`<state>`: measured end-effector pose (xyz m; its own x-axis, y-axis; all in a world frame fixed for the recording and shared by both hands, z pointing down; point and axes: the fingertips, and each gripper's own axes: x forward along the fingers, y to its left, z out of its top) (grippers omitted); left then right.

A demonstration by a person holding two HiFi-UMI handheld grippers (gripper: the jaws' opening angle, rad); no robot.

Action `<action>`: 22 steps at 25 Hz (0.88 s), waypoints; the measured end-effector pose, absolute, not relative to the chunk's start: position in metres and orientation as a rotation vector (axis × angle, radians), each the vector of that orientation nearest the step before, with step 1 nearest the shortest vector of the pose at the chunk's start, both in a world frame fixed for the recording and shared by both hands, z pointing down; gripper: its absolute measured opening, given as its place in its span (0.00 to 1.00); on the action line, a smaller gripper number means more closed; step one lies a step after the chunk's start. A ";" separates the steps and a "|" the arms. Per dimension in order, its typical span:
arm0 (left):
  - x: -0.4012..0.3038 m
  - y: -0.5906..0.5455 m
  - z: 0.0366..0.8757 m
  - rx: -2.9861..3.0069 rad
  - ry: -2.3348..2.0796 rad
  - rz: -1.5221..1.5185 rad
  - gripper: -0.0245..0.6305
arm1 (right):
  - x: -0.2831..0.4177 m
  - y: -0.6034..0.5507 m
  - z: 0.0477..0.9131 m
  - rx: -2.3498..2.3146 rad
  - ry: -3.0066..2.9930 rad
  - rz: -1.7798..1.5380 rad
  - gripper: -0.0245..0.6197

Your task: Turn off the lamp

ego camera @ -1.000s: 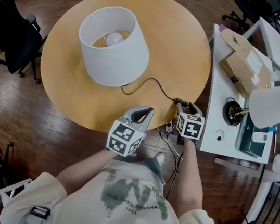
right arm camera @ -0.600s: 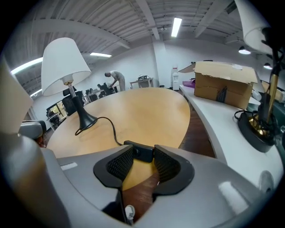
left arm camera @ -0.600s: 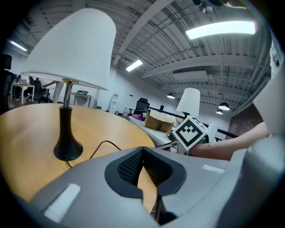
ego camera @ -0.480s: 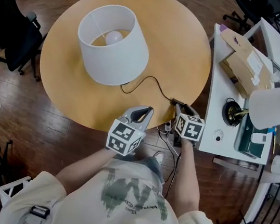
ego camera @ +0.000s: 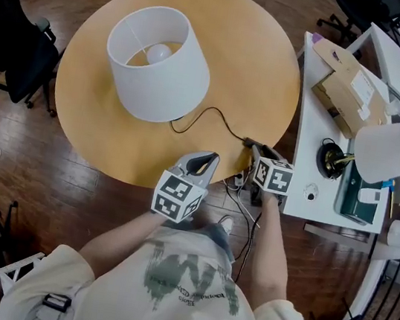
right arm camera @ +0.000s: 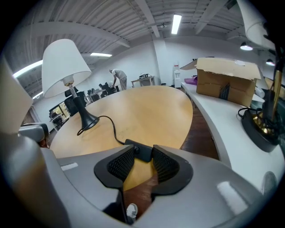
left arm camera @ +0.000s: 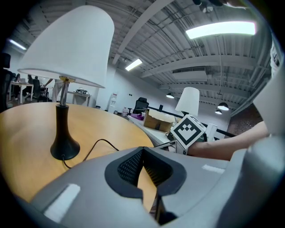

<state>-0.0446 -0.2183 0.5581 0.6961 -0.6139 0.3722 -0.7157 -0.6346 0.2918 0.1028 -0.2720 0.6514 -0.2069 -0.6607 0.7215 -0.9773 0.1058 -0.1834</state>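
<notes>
A table lamp with a white shade point(ego camera: 158, 66) stands on the round wooden table point(ego camera: 254, 58). Its black cord point(ego camera: 214, 116) runs to a small black switch point(ego camera: 251, 144) near the table's right front edge. My right gripper point(ego camera: 255, 151) sits at that switch. In the right gripper view the switch point(right arm camera: 141, 150) lies across the gap between the pads, and the jaws are closing on it. The lamp's black base point(right arm camera: 87, 118) stands far behind. My left gripper point(ego camera: 204, 160) hovers at the table's front edge, shut and holding nothing point(left arm camera: 142, 151).
A white side table point(ego camera: 300, 171) at the right carries a cardboard box point(ego camera: 351, 85) and a second lamp with a white shade point(ego camera: 389, 152). A black chair point(ego camera: 21, 52) stands at the left. Loose cables point(ego camera: 243, 196) hang below the table edge by my right hand.
My right gripper's marker cube has rolled slightly at the switch. The lamp and table have shifted a little left in the head view. The left gripper has stayed put.
</notes>
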 end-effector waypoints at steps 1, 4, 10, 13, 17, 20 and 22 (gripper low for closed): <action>-0.045 -0.219 0.558 2.489 -1.031 0.332 0.04 | 0.104 -0.273 0.652 1.593 -1.922 0.921 0.24; -0.044 -0.219 0.557 2.493 -1.031 0.329 0.04 | 0.104 -0.274 0.652 1.599 -1.930 0.953 0.23; -0.043 -0.218 0.555 2.498 -1.027 0.331 0.04 | 0.109 -0.272 0.652 1.639 -1.920 0.998 0.14; -0.044 -0.218 0.555 2.500 -1.028 0.330 0.04 | 0.108 -0.271 0.652 1.645 -1.920 0.978 0.14; -0.044 -0.218 0.554 2.500 -1.028 0.330 0.04 | 0.107 -0.271 0.651 1.647 -1.912 0.944 0.15; -0.044 -0.218 0.554 2.497 -1.032 0.330 0.04 | 0.105 -0.272 0.651 1.647 -1.924 0.946 0.15; -0.043 -0.218 0.553 2.497 -1.033 0.329 0.04 | 0.107 -0.272 0.650 1.658 -1.919 0.938 0.15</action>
